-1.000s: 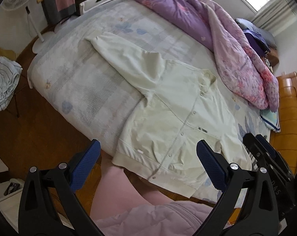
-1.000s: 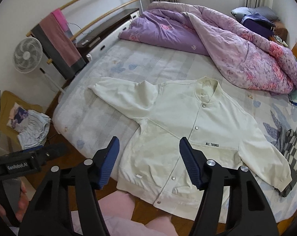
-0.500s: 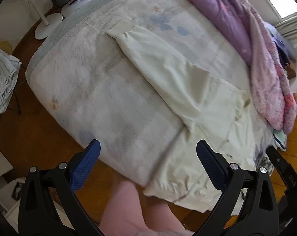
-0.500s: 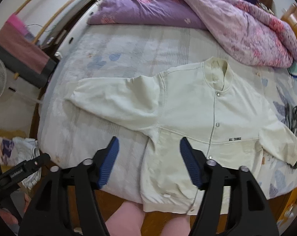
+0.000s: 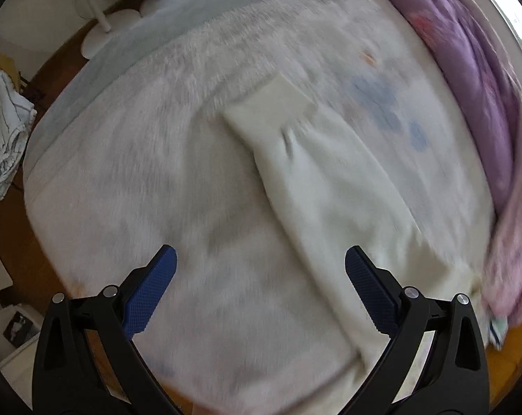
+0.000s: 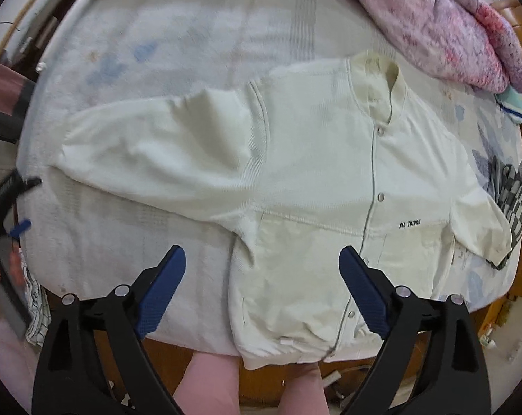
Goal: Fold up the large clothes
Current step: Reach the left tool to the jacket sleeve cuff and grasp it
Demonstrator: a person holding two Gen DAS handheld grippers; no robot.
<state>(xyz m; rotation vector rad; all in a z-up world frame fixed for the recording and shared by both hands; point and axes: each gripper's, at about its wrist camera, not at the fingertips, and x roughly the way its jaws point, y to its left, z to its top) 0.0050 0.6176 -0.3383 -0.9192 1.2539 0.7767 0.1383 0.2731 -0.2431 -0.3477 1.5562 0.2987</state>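
Observation:
A cream snap-button jacket lies flat, front up, on the bed, collar toward the far side and hem hanging over the near edge. Its left sleeve stretches out across the sheet, ending in a ribbed cuff. My left gripper is open and empty, above the sheet just short of that sleeve. My right gripper is open and empty, above the jacket's lower left front. The left gripper also shows at the left edge of the right wrist view.
The pale sheet covers the bed. A purple and pink quilt is heaped along the far side. A checked cloth lies by the right sleeve. A fan base and clothes are on the wooden floor to the left.
Both grippers have moved forward and down over the bed. The left one swung left toward the outstretched sleeve and its cuff; the right one closed in on the jacket body. Both stayed open.

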